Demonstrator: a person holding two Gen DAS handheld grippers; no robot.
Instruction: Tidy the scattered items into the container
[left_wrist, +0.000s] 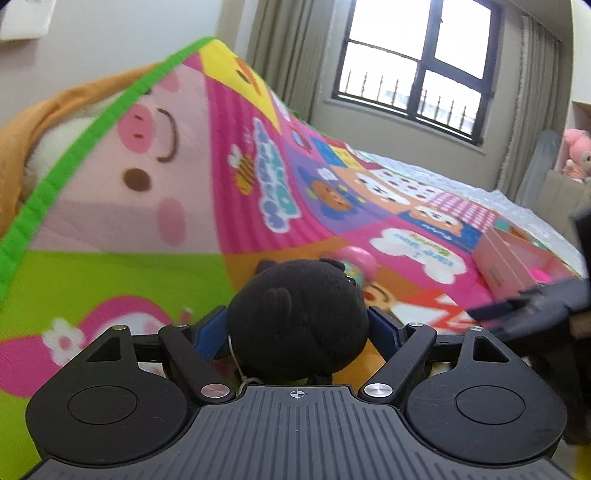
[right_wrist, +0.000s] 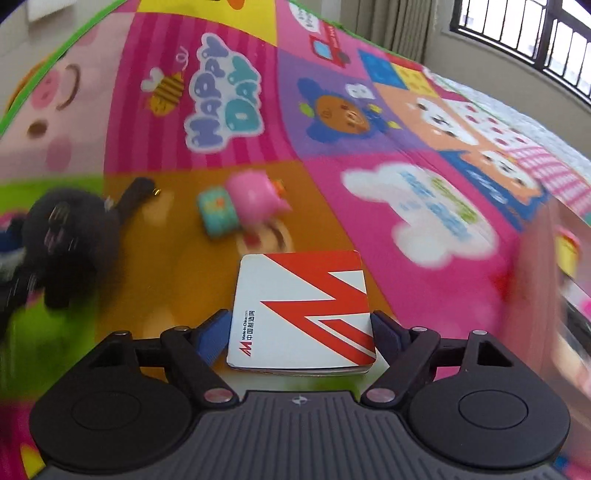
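**Pink box lying off to the right as both grippers are being kept loaded**

Pink box (left_wrist: 517, 258), the container, is being seen at the right edge of the play mat (left_wrist: 147, 280) in the left wrist view, and as a blurred wall at the far right of the right wrist view. So the drop-off lies to the right of both tools, and the right gripper (right_wrist: 301, 328) is judged to be the nearer one.

A black plush toy (left_wrist: 299, 317) is being clenched between the fingers of the left gripper (left_wrist: 297, 325), filling the gap completely. A red-and-white booklet (right_wrist: 301, 310) is being pinched by its side edges in the right gripper, its long axis running forward along the fingers.

A pink-and-teal toy (right_wrist: 243, 206) is being left on the mat, ahead of both grippers.
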